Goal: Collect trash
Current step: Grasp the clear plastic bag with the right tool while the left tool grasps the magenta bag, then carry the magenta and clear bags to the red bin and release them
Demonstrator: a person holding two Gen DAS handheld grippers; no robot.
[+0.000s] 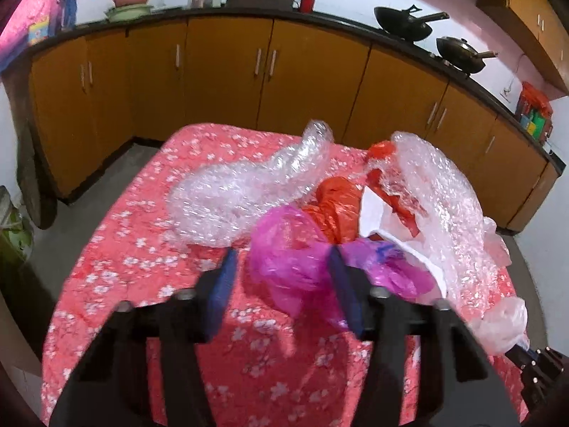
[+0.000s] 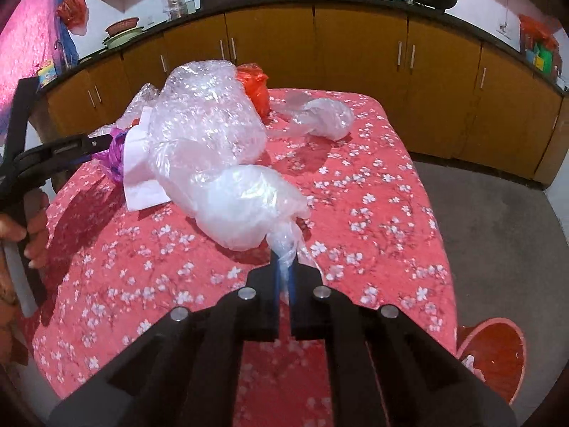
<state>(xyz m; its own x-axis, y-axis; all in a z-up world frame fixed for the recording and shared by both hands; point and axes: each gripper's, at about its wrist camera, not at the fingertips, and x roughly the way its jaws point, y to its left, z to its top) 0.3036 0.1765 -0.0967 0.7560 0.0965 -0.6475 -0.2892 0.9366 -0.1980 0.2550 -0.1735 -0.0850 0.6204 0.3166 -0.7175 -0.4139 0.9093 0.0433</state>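
The left wrist view sits low and close over the near end of the table (image 1: pixel 117 235), facing the cabinets (image 1: pixel 227 71); the right wrist view looks the same way from the table's right side, slightly higher; both share the cloth-covered top, the bubble wrap (image 1: pixel 441 206) (image 2: pixel 206 121) and the counter behind.

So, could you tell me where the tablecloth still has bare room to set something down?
The near strip of the tablecloth, between the table's near edge and the clear plastic bag, is bare. So is the right side, between the small clear bag and the right edge. The far left is crowded: bubble wrap, white paper, purple bag and orange bag overlap there.
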